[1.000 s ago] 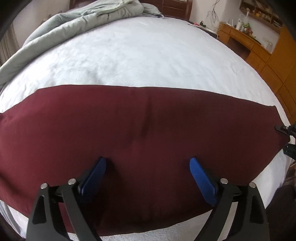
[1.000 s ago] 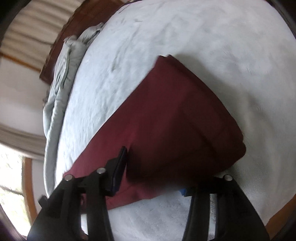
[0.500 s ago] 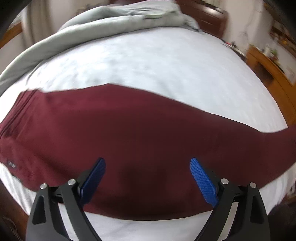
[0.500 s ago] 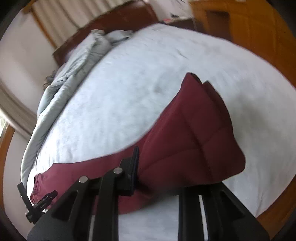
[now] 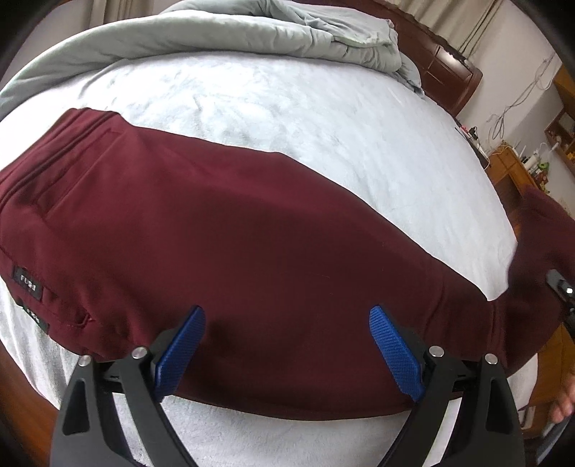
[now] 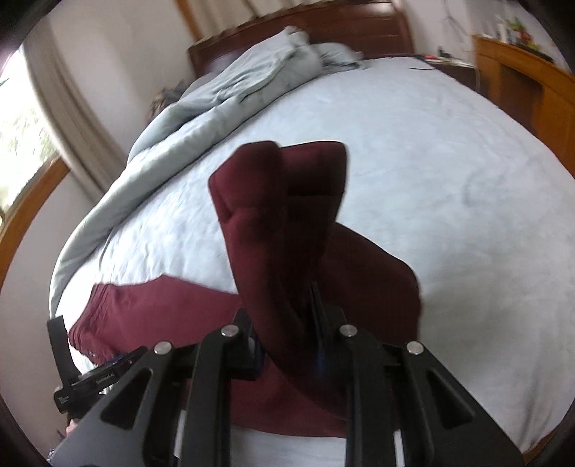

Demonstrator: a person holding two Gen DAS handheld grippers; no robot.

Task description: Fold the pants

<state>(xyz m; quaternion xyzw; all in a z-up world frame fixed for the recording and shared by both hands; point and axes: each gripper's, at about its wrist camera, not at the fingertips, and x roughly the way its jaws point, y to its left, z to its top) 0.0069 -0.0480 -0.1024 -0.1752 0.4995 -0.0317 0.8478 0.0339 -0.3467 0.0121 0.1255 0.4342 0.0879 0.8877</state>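
Dark red pants [image 5: 233,233] lie flat across the white bed, waistband [image 5: 54,143] at the left with a small black label [image 5: 27,283]. My left gripper [image 5: 285,312] hovers open over the near edge of the pants' middle, blue pads wide apart and nothing between them. My right gripper [image 6: 287,323] is shut on the leg end of the pants, and the two cuffs [image 6: 280,186] stick up above its fingers. In the left wrist view that lifted leg end [image 5: 539,244] hangs at the far right, off the bed.
The white bed sheet [image 5: 287,107] spreads beyond the pants. A bunched grey duvet [image 5: 215,32] lies along the far side against the dark headboard [image 5: 442,64]. A wooden desk [image 5: 510,169] with small items stands at the right. A curtained window [image 6: 21,143] is at the left.
My right gripper has closed on the leg end and lifted it off the bed, turning upright. My left gripper has slid toward the waistband side, which has come into view.
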